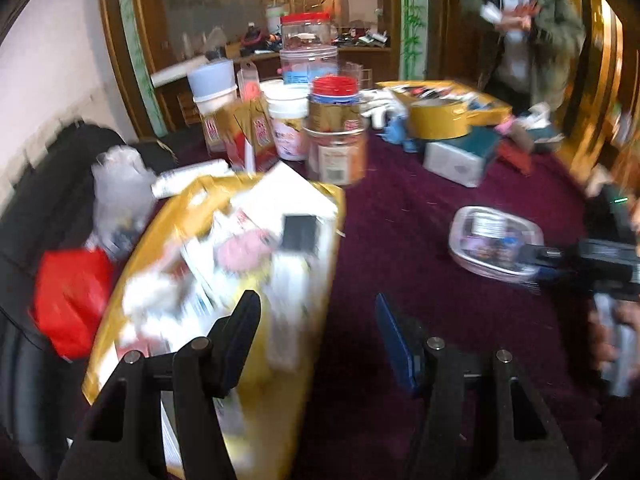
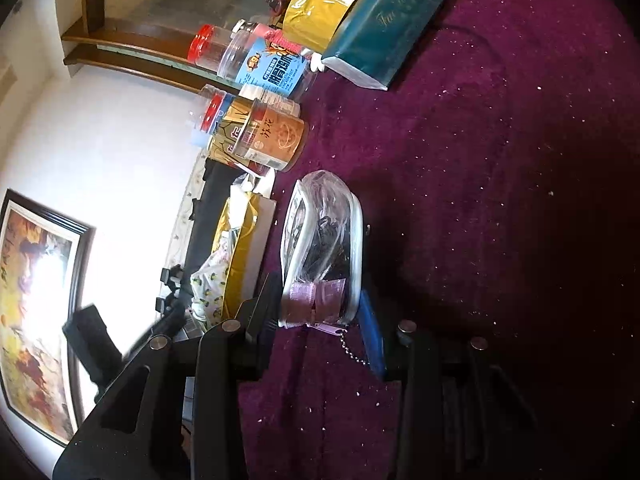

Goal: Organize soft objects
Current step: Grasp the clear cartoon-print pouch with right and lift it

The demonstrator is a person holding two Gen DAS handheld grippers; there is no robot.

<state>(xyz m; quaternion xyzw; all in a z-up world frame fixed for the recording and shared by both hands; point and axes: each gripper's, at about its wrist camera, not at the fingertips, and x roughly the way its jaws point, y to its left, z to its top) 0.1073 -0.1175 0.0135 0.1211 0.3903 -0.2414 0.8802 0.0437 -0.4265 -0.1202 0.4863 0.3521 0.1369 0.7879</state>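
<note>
Left hand-held gripper (image 1: 318, 336) spread wide, holding nothing — right hand-held gripper (image 2: 316, 312) rolled sideways, fingers narrowed.

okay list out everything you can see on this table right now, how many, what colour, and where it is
Clear zip pouch: one, transparent with white trim and a pink bow, between the right gripper's fingers on the cloth.
Yellow tray: one, gold, left of the table, piled with blurred soft items.
Tissue pack: one, teal, far side.
Round tin: one, yellow, behind the tissue pack.
Jars: several, clear plastic, some red lids, clustered at the back.
Red bag: one, on the dark chair beside the tray.
Tablecloth: one, maroon, covers the table.
Bystander: one, green jacket, behind the table.
Left gripper: black, open, empty, over the tray's edge.
Right gripper: black, fingers either side of the pouch; grip unclear.
</note>
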